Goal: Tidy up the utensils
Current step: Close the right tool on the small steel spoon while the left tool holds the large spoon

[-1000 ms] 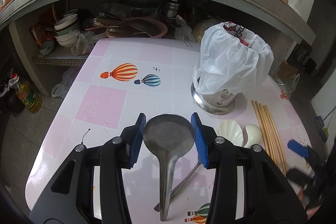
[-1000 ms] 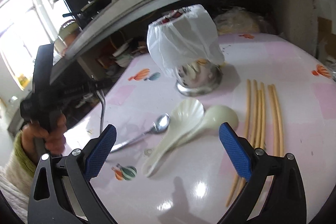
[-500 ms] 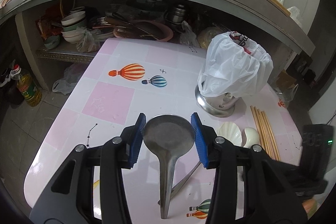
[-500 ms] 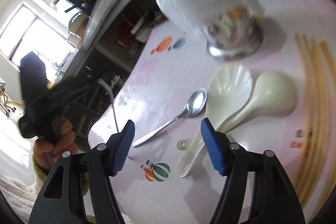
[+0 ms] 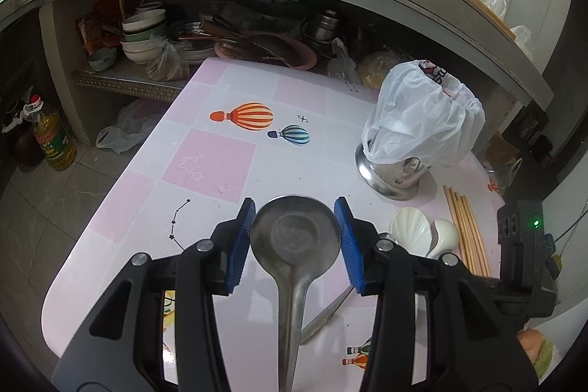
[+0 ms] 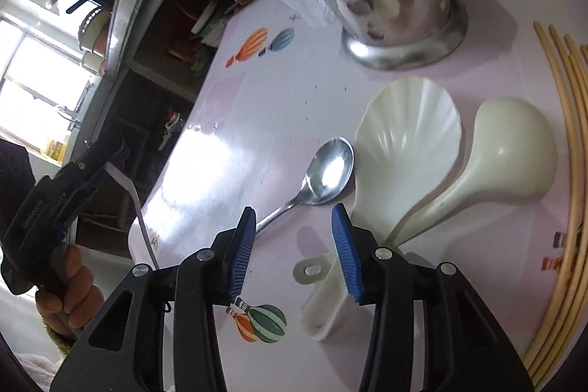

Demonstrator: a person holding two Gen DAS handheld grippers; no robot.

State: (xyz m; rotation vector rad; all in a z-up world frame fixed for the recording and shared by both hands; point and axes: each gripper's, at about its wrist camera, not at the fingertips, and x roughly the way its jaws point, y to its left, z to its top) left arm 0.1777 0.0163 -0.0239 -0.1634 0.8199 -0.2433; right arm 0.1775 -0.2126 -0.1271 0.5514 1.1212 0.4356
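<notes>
My left gripper [image 5: 294, 208] is shut on the round bowl of a grey metal ladle [image 5: 294, 241], held above the pink table [image 5: 209, 157]. My right gripper [image 6: 294, 214] hangs low over the table with its jaws closing. The small steel spoon [image 6: 330, 171] lies just ahead of it, its handle running under the left fingertip [image 6: 244, 237], and the pads press on nothing. To the right lie a white shell-shaped spoon [image 6: 408, 131], a white soup spoon [image 6: 514, 157] and several chopsticks [image 6: 573, 135]. The steel utensil holder [image 6: 404, 35] stands behind, with a white plastic bag [image 5: 422, 112] over it.
A person's hand [image 6: 70, 300] grips the left gripper at the table's left edge in the right wrist view. Behind the table a low shelf [image 5: 121, 79] holds stacked bowls, plates and pots. An oil bottle [image 5: 51, 142] stands on the floor at the left.
My right gripper has dropped toward the table and closed in on the small steel spoon, its jaws much narrower. The left gripper has drifted a little, still holding the ladle.
</notes>
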